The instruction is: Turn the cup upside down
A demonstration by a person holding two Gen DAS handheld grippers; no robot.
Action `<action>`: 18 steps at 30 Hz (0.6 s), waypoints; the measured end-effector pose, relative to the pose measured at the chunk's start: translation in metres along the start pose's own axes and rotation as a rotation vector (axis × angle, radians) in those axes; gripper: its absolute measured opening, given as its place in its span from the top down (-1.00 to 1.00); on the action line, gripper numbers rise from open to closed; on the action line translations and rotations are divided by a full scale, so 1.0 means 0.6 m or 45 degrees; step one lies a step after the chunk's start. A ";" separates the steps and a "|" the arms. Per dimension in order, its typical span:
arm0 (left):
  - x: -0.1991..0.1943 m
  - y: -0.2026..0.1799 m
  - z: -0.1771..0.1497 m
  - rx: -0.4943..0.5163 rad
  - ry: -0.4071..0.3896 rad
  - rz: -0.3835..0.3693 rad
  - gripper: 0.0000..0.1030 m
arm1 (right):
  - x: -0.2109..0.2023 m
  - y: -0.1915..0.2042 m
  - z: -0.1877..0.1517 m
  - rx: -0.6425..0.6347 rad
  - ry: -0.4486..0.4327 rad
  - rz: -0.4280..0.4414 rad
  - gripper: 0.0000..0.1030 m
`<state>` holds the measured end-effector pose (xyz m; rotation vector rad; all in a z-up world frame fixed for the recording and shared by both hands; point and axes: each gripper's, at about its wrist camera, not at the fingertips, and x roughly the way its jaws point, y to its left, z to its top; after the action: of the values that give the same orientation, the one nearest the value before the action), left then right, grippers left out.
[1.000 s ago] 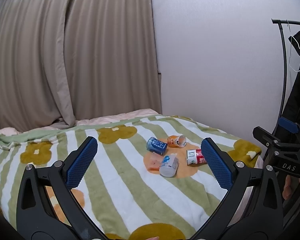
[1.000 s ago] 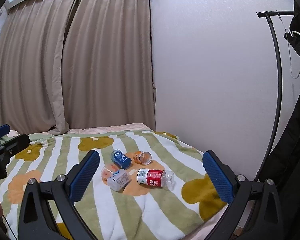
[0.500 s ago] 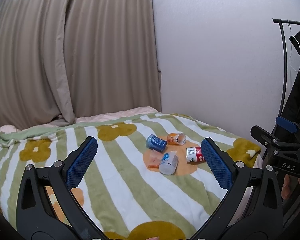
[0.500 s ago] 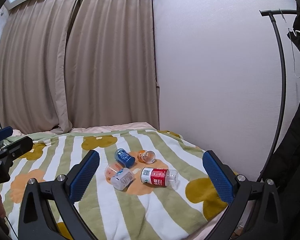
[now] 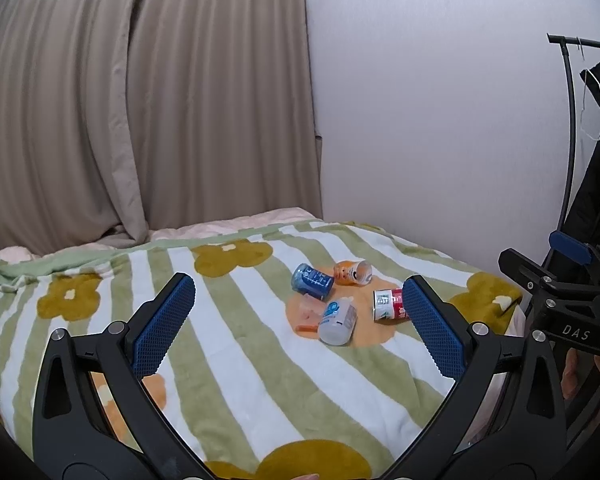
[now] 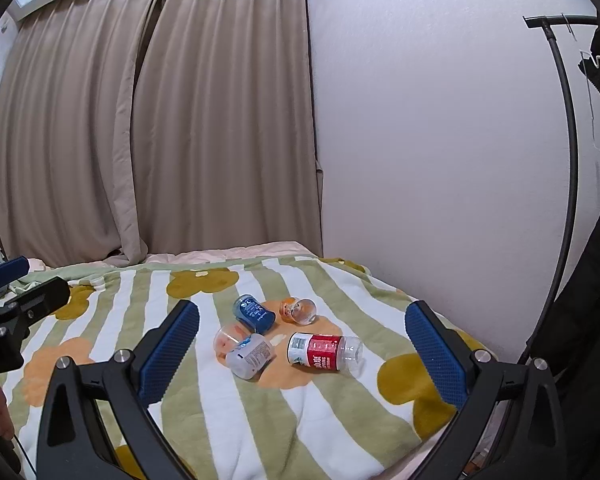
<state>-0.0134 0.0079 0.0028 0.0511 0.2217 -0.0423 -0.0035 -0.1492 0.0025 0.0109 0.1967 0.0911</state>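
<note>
Several small plastic cups lie on their sides in a cluster on a striped flower blanket (image 6: 260, 420): a blue cup (image 6: 254, 313) (image 5: 312, 281), an orange cup (image 6: 298, 311) (image 5: 352, 272), a clear pinkish cup (image 6: 228, 339) (image 5: 308, 312), a white-blue labelled cup (image 6: 250, 357) (image 5: 337, 321) and a red-labelled cup (image 6: 324, 352) (image 5: 388, 303). My left gripper (image 5: 298, 326) is open and empty, held above the blanket short of the cluster. My right gripper (image 6: 304, 354) is open and empty, also short of the cluster.
The blanket covers a bed against a white wall (image 6: 420, 140), with beige curtains (image 6: 160, 120) behind. A black coat rack with a hanger (image 6: 560, 120) stands at the right. Each gripper shows at the edge of the other's view (image 5: 560, 304) (image 6: 16, 304).
Both grippers have drawn back and risen slightly; the cups look a little smaller and lower in view. The cups have not moved. Both grippers stay open.
</note>
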 end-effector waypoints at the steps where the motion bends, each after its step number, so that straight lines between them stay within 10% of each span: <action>1: 0.001 0.000 0.001 0.001 0.000 0.000 -1.00 | 0.001 -0.001 0.000 0.001 -0.001 0.000 -0.99; 18: 0.011 0.002 0.006 0.000 0.003 -0.007 -1.00 | 0.009 -0.001 0.009 0.002 -0.010 0.005 -0.99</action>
<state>-0.0062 0.0086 0.0050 0.0503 0.2244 -0.0480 0.0030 -0.1493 0.0070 0.0132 0.1890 0.0948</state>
